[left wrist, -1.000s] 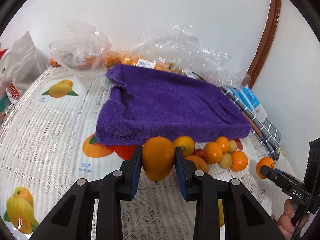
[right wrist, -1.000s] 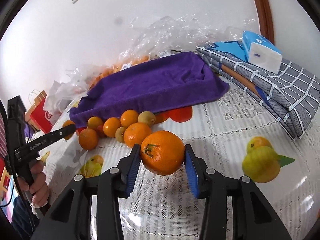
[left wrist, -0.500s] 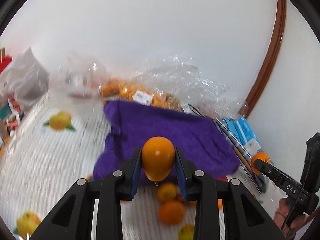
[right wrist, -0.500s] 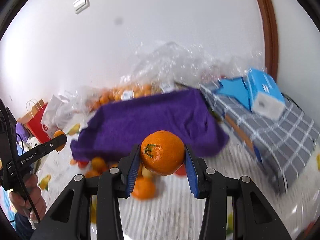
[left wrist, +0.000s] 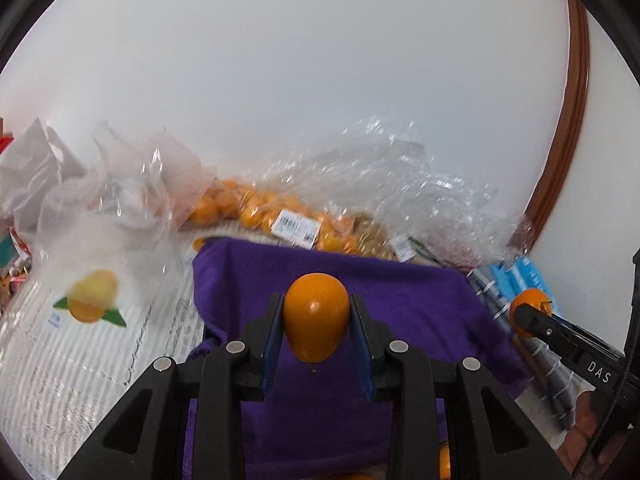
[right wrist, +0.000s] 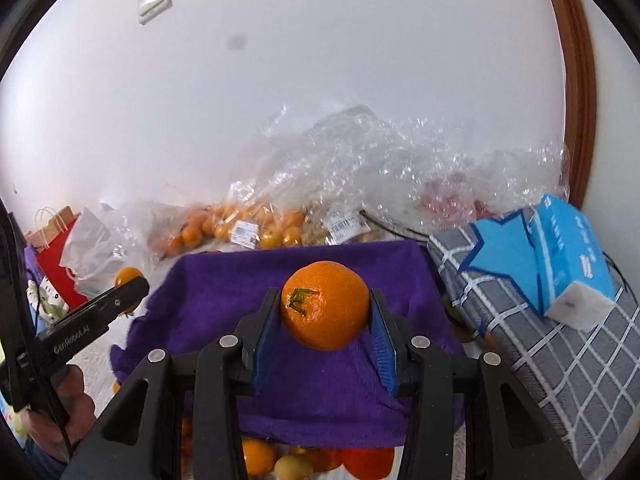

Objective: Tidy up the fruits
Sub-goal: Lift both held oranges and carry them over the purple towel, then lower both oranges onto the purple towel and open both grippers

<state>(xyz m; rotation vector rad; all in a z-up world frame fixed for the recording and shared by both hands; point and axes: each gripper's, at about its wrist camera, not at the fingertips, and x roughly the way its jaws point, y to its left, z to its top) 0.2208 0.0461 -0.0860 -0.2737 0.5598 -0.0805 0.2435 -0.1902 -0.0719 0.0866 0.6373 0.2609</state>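
Left wrist view: the left gripper point(left wrist: 316, 328) has its fingers clenched on a smooth orange fruit point(left wrist: 316, 322); the right gripper point(right wrist: 325, 316) grasps a mandarin point(right wrist: 325, 306). Both hang above the purple towel point(right wrist: 320, 384), bagged fruit point(right wrist: 240, 232) beyond; next, probably lower and release

The left gripper point(left wrist: 316, 330) is held up in the air, and its two blue pads squeeze a smooth orange fruit point(left wrist: 316, 322). The right gripper point(right wrist: 325, 328) is up too, and its pads press on a round orange point(right wrist: 325, 305) from both sides. A hand point(right wrist: 60, 404) grips the left gripper's handle.
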